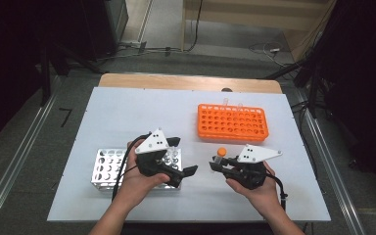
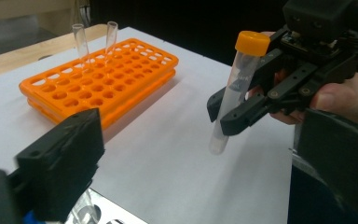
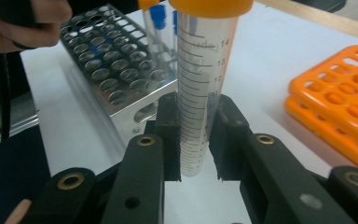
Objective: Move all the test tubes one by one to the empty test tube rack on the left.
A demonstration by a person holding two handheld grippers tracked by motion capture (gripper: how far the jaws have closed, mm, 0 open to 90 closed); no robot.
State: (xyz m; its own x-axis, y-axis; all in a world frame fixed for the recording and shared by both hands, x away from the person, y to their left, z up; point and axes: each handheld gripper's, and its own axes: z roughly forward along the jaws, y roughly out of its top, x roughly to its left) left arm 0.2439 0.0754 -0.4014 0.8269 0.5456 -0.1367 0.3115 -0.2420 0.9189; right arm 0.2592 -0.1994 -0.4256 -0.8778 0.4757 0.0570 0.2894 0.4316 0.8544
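My right gripper (image 1: 217,165) is shut on a clear graduated tube with an orange cap (image 1: 221,153), held upright just above the white table. In the right gripper view the two black pads (image 3: 170,135) press on the tube's (image 3: 200,88) lower half. The left gripper view shows that tube (image 2: 235,93) tilted slightly, its tip clear of the table. My left gripper (image 1: 183,156) stands open beside the metal rack (image 1: 108,167), nothing between its jaws. Its wide-apart fingers (image 2: 63,165) frame the left gripper view.
An orange rack (image 1: 232,122) lies at the back right; two clear uncapped tubes (image 2: 80,41) stand in its far row. The metal rack (image 3: 114,65) holds blue-capped tubes (image 3: 158,14). The white table (image 1: 127,112) has a wooden edge behind it.
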